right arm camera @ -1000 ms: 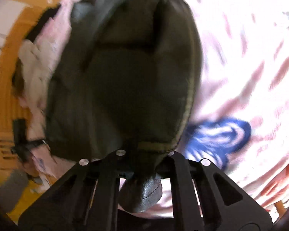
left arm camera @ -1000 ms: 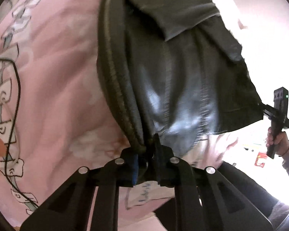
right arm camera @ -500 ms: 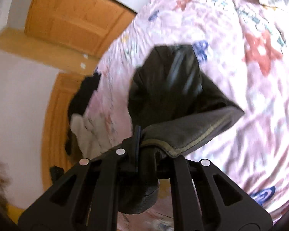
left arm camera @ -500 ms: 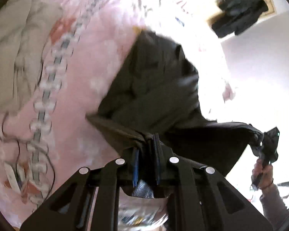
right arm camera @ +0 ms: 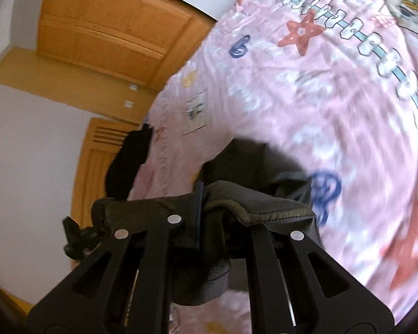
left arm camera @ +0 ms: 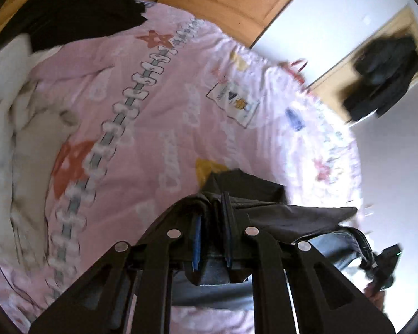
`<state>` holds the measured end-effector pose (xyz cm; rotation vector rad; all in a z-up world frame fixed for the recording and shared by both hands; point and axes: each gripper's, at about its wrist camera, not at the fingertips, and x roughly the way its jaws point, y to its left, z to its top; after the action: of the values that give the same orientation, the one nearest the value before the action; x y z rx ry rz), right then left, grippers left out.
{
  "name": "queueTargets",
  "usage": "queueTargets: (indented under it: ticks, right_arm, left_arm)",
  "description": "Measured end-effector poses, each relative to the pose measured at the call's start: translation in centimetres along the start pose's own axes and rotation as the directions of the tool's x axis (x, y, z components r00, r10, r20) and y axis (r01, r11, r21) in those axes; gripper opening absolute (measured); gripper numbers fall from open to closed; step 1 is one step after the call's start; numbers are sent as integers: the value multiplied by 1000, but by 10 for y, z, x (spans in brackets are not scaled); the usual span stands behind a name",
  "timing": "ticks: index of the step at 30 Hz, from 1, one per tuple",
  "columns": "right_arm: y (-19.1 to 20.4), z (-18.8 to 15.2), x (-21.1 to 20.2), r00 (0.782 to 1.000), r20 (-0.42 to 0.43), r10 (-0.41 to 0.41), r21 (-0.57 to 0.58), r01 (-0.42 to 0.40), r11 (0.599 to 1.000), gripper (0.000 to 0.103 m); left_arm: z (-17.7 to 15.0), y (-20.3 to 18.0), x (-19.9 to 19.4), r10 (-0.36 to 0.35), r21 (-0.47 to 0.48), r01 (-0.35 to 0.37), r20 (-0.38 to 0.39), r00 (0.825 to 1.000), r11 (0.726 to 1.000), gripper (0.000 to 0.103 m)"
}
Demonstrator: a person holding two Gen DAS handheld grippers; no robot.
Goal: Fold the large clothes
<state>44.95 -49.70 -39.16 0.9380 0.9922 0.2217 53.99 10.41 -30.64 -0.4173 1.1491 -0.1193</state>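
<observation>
A dark leather-like jacket (left arm camera: 301,217) with a ribbed hem (right arm camera: 267,211) hangs stretched between my two grippers, above a pink patterned bed sheet (left arm camera: 158,117). My left gripper (left arm camera: 211,206) is shut on one bunched corner of it. The right gripper (right arm camera: 206,200) is shut on the hem at the other end, and a fold droops below its fingers. In the left wrist view the right gripper (left arm camera: 381,264) shows at the far right with a hand under it. The left gripper (right arm camera: 78,236) shows at the left edge of the right wrist view.
A black pile of clothes (left arm camera: 78,14) and a cream garment (left arm camera: 16,128) lie at one end of the bed. Another dark garment (left arm camera: 384,78) hangs on a wooden door. A wooden wardrobe (right arm camera: 103,27) and white walls stand behind the bed.
Both grippers have risen and pulled back from the bed with the jacket. It filled both views before; now it hangs low between the grippers, with most of the sheet in sight.
</observation>
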Motion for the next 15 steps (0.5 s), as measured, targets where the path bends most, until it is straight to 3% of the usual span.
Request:
queueTargets:
  ticks: [3,6,9,11,15]
  right_arm:
    - [-18,29,50,992,-66,-107,-23,106,994,8]
    - [-20,34,88,984,-96,-152,-87,143,986,8]
    - [-37,40,120,976,-134,-173,-49,168,985,10]
    - [-54,41,134,972,-146,-184,5,187,982,11]
    - [-87,28,144,984,-110,-139,168,157,973,12]
  left_arm:
    - [23,-28,60,81,98,-76,-54,995,992,12]
    - [31,-38,112,165,156,-151,-85,983,976,12]
    - [35,-32,160,220,180,-199,-107,970,963,12]
    - [36,-28,190,225,217,-192,-140,964,957,13]
    - [38,-8,222,127,191,-86,-209,970,978,25]
